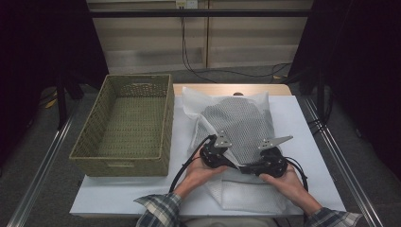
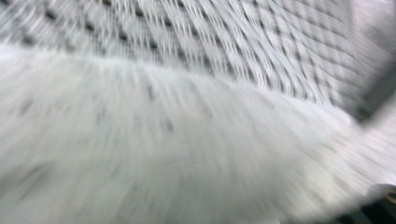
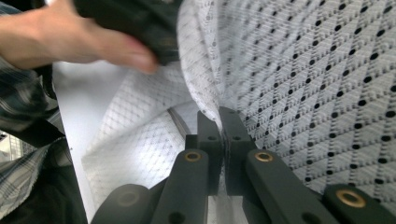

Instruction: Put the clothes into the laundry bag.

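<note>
A white mesh bag [image 1: 236,125] with dark dots lies puffed up on the white table [image 1: 142,194]; its near part lies flat [image 1: 246,194]. My right gripper [image 3: 225,121] is shut on a fold of the mesh [image 3: 317,84] at the bag's near edge [image 1: 250,165]. My left gripper [image 1: 226,153] is pushed against the bag just left of it, jaws hidden by fabric. The left gripper view is a blur of white mesh [image 2: 196,140] pressed close. A hand [image 3: 70,42] on the left gripper's black body shows at the upper left of the right gripper view.
An empty woven basket [image 1: 123,158] stands on the table's left, close beside the bag. Cables trail from both grippers toward the table's front edge. Metal rails run along both sides of the table.
</note>
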Motion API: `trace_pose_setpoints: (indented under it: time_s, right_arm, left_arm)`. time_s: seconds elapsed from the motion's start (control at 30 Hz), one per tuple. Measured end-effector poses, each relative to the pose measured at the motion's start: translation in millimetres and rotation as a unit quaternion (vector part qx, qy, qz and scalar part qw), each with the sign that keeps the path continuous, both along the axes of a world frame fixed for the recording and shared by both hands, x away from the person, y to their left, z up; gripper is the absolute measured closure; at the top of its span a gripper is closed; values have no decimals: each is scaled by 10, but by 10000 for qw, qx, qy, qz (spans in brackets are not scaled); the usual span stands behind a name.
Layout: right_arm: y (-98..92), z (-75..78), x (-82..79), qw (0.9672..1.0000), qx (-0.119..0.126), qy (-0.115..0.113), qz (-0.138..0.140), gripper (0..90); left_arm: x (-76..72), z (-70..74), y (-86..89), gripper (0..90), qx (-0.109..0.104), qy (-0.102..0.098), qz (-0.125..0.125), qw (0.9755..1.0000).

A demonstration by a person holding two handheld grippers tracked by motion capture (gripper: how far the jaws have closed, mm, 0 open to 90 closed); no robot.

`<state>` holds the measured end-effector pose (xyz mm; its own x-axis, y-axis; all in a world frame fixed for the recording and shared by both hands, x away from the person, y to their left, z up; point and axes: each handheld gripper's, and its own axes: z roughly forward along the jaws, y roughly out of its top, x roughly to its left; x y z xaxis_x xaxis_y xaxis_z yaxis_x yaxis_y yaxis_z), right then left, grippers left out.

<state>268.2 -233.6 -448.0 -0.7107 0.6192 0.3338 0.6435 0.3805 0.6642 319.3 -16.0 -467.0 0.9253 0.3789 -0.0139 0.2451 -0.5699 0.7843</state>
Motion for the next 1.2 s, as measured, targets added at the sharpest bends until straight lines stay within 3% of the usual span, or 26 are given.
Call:
trace_pose_setpoints:
  time_s: [0.07,0.13,0.17,0.23,0.3,0.33,0.4,0.5,0.53,0.6,0.7,0.73,0.8,0.83,0.87,0.9,0.97,1.0,1.07,1.1,1.17,1.2]
  right_arm:
    - [-3,-5,-2,10000,-38,17,-11,891]
    - [-3,-18,3,10000,-94,21,-6,890]
    - [-5,-25,6,9998,-170,36,-48,890]
    - [-17,-53,26,9997,-251,53,-63,890]
    - [-29,-55,33,9996,-266,56,-125,890]
    - [-31,-53,33,9995,-273,56,-140,890]
    - [-32,-66,40,9994,-323,39,-124,890]
    - [-47,-106,76,9991,-375,89,-160,890]
    - [-51,-109,82,9991,-376,92,-162,890]
    - [-51,-97,77,9991,-386,73,-160,890]
    - [-47,-99,74,9992,-375,60,-137,890]
    - [-48,-97,75,9992,-370,59,-130,890]
    - [-51,-85,71,9992,-377,62,-146,890]
    - [-53,-81,69,9992,-368,62,-145,889]
    - [-55,-79,67,9992,-357,43,-145,889]
    - [-54,-76,65,9993,-348,48,-144,890]
    - [-49,-77,64,9994,-312,51,-130,889]
    - [-46,-70,61,9993,-345,47,-130,889]
    - [-42,-62,51,9994,-325,44,-116,888]
    - [-37,-59,47,9994,-321,37,-100,887]
    - [-30,-54,39,9995,-309,20,-75,884]
    - [-25,-50,35,9995,-318,25,-71,882]
  left_arm:
    - [-63,12,59,610,93,-40,-75,9999]
    - [-132,12,89,594,473,-205,-271,9983]
    - [-152,15,108,568,490,-168,-292,9982]
    - [-160,26,159,519,293,-80,-311,9991]
    - [-187,39,221,466,327,-70,-235,9992]
    - [-192,32,256,443,317,40,-260,9992]
    - [-218,-9,317,427,487,-27,-245,9985]
    - [-234,-122,354,413,602,151,-343,9975]
    - [-214,-113,376,424,682,109,-477,9965]
    - [-225,-116,364,482,533,237,-375,9976]
    - [-229,-103,377,767,517,302,-386,9975]
    - [-228,-85,393,827,626,290,-421,9967]
    - [-230,-58,435,896,613,356,-476,9963]
    - [-256,-46,448,899,344,449,-421,9975]
    - [-280,5,480,900,376,449,-450,9973]
    - [-314,35,504,900,253,413,-444,9978]
    - [-381,125,583,900,315,401,-512,9974]
    - [-430,139,626,900,189,372,-461,9981]
    - [-515,176,750,900,247,370,-378,9983]
    - [-549,168,822,900,144,442,-364,9983]
    - [-628,157,952,900,267,402,-330,9983]
    - [-671,146,1013,900,175,470,-292,9983]
